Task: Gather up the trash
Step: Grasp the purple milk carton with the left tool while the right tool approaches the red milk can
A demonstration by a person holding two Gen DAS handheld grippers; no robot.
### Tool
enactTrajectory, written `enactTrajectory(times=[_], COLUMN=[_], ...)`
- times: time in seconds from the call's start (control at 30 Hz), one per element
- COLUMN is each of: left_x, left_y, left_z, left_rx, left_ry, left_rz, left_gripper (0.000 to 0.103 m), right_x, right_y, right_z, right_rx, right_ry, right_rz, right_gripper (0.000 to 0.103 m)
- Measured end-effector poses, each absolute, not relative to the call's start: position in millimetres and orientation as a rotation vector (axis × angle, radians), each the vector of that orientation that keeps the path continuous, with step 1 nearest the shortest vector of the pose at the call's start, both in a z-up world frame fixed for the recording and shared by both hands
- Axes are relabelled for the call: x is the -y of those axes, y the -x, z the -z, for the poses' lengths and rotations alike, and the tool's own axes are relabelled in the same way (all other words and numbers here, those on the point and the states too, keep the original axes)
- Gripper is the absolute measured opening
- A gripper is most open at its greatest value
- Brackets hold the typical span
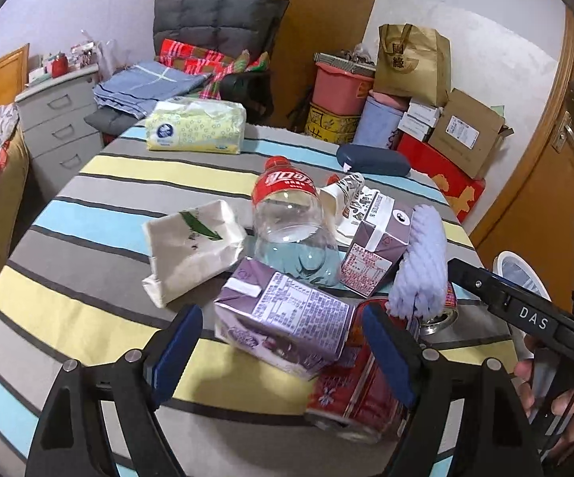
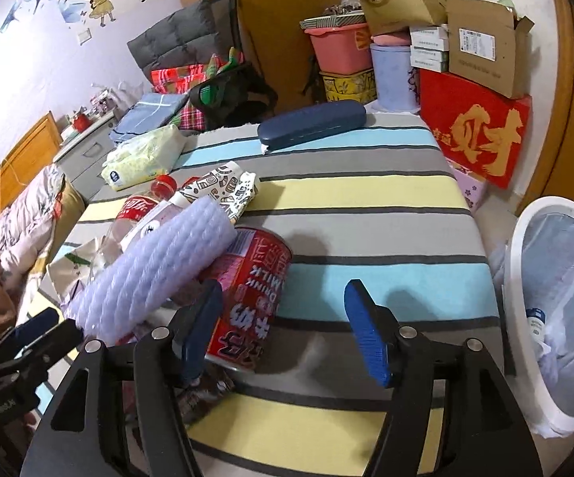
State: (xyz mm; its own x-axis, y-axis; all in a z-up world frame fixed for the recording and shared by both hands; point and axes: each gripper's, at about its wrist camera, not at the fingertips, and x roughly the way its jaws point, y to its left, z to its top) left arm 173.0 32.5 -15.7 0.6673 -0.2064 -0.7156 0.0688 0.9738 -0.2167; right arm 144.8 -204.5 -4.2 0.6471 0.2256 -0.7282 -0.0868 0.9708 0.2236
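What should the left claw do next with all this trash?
Probably ease forward and close on the purple drink carton. The left claw is open, the carton lies just ahead between its blue pads, and nothing is gripped yet.

Red can (image 1: 360, 381) is mostly covered in the left wrist view: purple carton (image 1: 287, 320) overlaps its left side, and the left gripper's pad hides part of its right side. Beyond the can, a lilac ribbed roll (image 2: 159, 268) buries the clear bottle (image 2: 143, 206) except its red label. White bin (image 2: 557, 318), right of the can, is cut by the right wrist view's rim; the item inside is too small, possibly a small bottle.
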Motion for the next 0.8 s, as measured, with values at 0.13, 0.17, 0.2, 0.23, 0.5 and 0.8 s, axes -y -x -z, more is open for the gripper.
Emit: enactTrajectory(times=[0.13,0.17,0.2,0.23,0.5,0.8], left_x=[-26,-25,-24,-25,-37,-76], left_y=[-180,-182,-184,-186,-189,-172], left_z=[17,18,21,23,34,37], left_rx=[-0.826,-0.832,-0.843,-0.849,-0.887,-0.896], left_ry=[0.156,0.15,0.143,0.141,0.139,0.141], left_rz=[0.153,0.15,0.15,0.147,0.117,0.05], left_gripper=[0.082,0.082,0.082,0.082,0.082,0.082], right_x=[200,198,195,194,180,192], right_y=[-150,-152,-151,-153,-158,-152], right_z=[5,6,8,9,15,17], right_rx=[-0.858,-0.866,-0.87,-0.874,-0.92,-0.914], right_ry=[-0.176,-0.174,-0.172,-0.167,-0.081,-0.097], right_rz=[-0.207,-0.214,-0.223,-0.227,-0.223,-0.188], right_gripper=[0.066,0.066,0.066,0.066,0.065,0.058])
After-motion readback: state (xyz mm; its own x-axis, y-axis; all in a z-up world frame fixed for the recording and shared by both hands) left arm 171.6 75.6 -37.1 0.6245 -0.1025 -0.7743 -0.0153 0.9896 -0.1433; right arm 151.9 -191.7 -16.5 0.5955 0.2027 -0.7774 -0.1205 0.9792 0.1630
